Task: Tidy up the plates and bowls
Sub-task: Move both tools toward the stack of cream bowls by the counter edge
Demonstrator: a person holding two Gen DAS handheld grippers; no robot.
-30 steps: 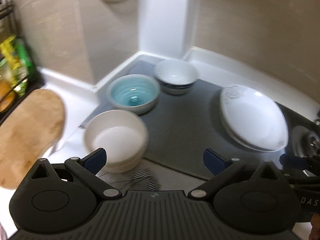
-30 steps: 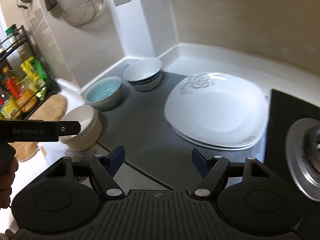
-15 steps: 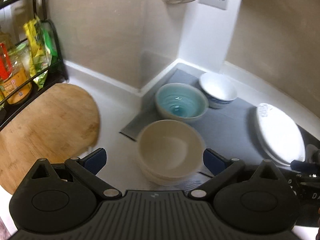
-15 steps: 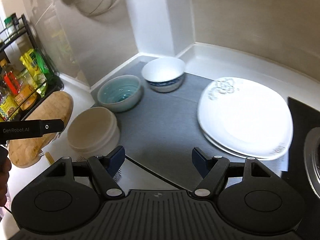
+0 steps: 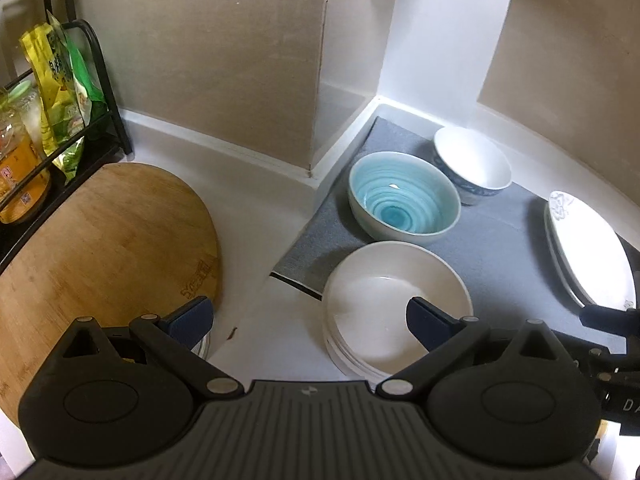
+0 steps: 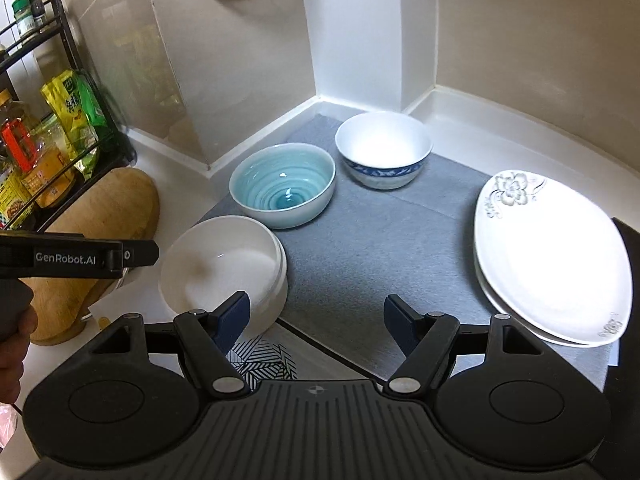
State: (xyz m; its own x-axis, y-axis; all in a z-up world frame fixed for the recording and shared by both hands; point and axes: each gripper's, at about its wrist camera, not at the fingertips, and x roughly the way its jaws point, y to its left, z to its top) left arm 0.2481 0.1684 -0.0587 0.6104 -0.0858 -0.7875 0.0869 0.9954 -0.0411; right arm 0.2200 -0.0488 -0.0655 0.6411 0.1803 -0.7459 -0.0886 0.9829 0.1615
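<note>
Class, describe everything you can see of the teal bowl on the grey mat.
The teal bowl is round and deep, glazed like ceramic, with a pale off-white outside and a teal inside ringed by darker spiral bands toward the centre. It stands upright and empty on the grey mat, near the wall corner, between the blue-patterned white bowl and the stacked white bowls. It sits close to both; whether it touches them is unclear. No gripper touches it.

The left claw [image 5: 308, 320] hangs wide open over the counter [image 5: 256, 240], its right pad above stacked white bowls [image 5: 372, 304] beside a teal bowl [image 5: 404, 200].
</note>
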